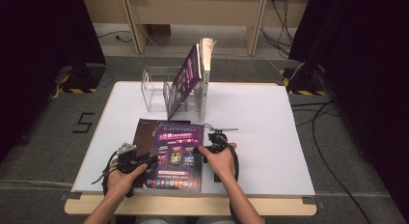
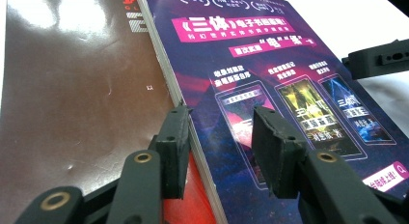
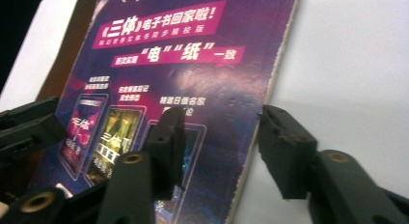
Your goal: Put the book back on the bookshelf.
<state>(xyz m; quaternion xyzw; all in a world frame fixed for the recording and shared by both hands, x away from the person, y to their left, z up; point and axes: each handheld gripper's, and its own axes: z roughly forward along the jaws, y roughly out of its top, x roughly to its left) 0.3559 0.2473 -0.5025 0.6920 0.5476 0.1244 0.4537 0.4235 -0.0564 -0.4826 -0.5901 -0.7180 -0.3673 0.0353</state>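
A: Our jaws are half open on both sides. The left gripper (image 1: 144, 160) straddles the left edge of the glossy purple paperback book (image 1: 176, 154) with Chinese print on its cover; one jaw is outside the edge, one above the cover, and neither presses it. The right gripper (image 1: 202, 149) does the same at the right edge, so we hold nothing yet.

B: And where does the book lie?

A: Flat on the white counter (image 1: 260, 137), near our side. Its left part rests on a dark brown glossy book (image 1: 143, 130) that lies under it. Farther back stands a clear acrylic book rack (image 1: 159, 91) with a similar purple book (image 1: 189, 72) leaning in it against a pale upright one (image 1: 206, 74).

B: What could go wrong from here?

A: We think the left jaws may catch the brown book together with the purple one, because the two edges lie very close. Also the cover is smooth, so if we close on the cover alone it may bend open, or the book may slip out when we lift. If one side closes before the other, the book could slide across the counter.
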